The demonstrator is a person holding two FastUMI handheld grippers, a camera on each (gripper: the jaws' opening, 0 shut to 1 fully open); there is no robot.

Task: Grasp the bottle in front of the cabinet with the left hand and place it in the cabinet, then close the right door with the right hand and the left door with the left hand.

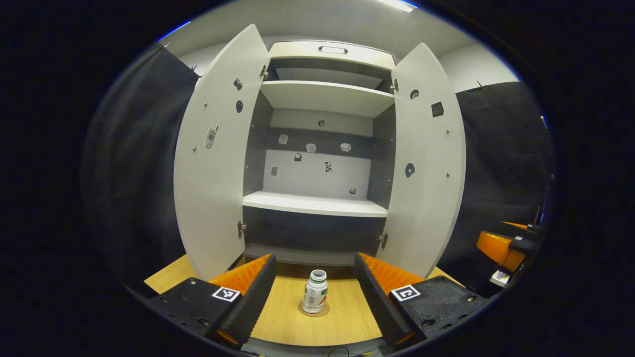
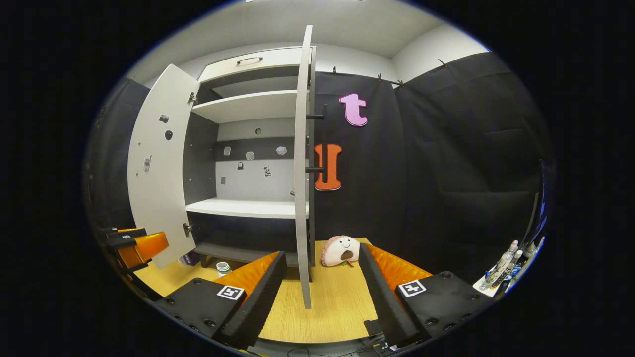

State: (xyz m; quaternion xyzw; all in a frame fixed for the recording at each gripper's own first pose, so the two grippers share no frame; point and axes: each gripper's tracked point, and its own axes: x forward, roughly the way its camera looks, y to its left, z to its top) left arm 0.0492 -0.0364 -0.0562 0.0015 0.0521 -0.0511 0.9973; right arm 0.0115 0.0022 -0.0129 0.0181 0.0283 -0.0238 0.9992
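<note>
The bottle point(image 1: 315, 291), white and round with a printed label, stands upright on the wooden surface point(image 1: 342, 317) before the open cabinet point(image 1: 322, 148), on a small disc. The left hand-held gripper point(image 1: 315, 290) is level, its fingers spread wide on either side of the bottle, touching nothing. The right hand-held gripper point(image 2: 322, 282) gapes empty, facing the edge-on right door point(image 2: 302, 198); the left door point(image 1: 218, 163) stands open. A pink plush toy point(image 2: 341, 250) lies beside the right door.

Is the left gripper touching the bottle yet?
Apart. In the left gripper view, the bottle stands on the table beyond the open left gripper, with bare wood showing on both sides.
</note>
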